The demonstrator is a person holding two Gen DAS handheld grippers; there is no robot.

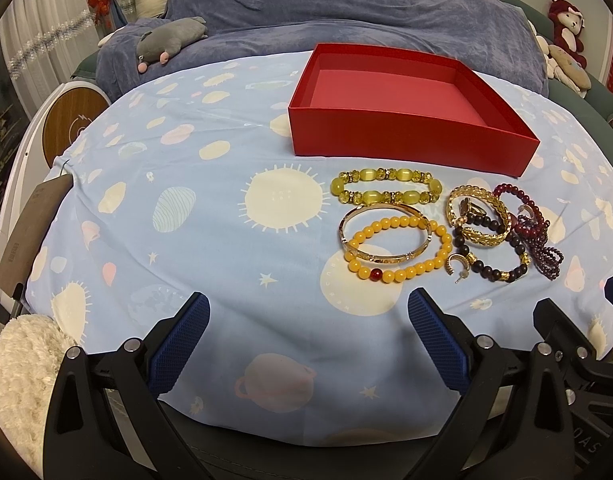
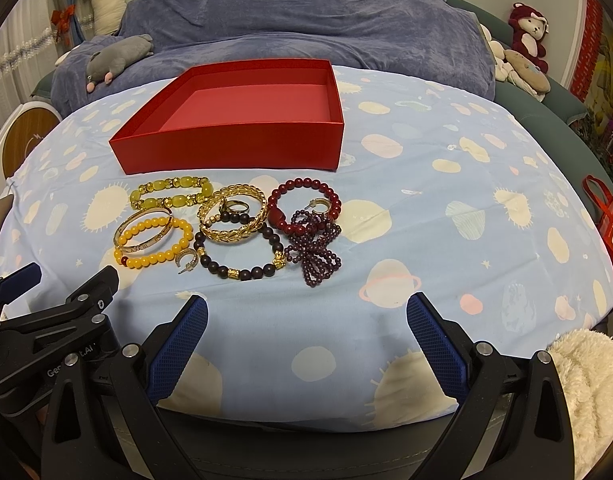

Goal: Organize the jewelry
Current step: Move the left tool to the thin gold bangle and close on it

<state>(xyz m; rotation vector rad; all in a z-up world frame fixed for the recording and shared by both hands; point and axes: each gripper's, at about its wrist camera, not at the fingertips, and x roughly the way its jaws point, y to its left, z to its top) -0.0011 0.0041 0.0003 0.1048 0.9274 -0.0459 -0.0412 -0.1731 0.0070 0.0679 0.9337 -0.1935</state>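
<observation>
Lying on a pale blue sheet (image 1: 178, 184) printed with suns and planets, the jewelry forms a loose cluster just on the near side of an open red box (image 1: 402, 140), whose pink floor holds nothing. Farthest left in the cluster, a yellow-green glass-bead bracelet (image 1: 386, 186) sits closest to the box wall; nearer than it, a plain gold bangle (image 1: 380, 238) overlaps an orange bead bracelet (image 1: 402, 250) that carries one dark red bead. Right of those, a gold leaf-pattern bangle (image 2: 232, 216) rests on a dark wooden bead bracelet (image 2: 242, 254) with gold spacers, and a ring (image 2: 236, 206) lies inside the gold loop. A small crescent earring (image 2: 187, 260) lies between the orange and dark bracelets. At the right end, a red bead bracelet (image 2: 304, 200) touches a bunched purple bead string (image 2: 316, 250). The left gripper (image 1: 308, 332) hovers at the near edge of the sheet, its blue-padded fingers (image 1: 182, 340) spread wide with nothing between them. The right gripper (image 2: 306, 332) hangs alongside it, likewise spread and holding nothing, its pads (image 2: 436, 344) over bare sheet near the purple string. Beyond the box, a blue-grey blanket (image 2: 306, 20) is heaped, with a grey plush toy (image 2: 114, 58) lying at its left.
</observation>
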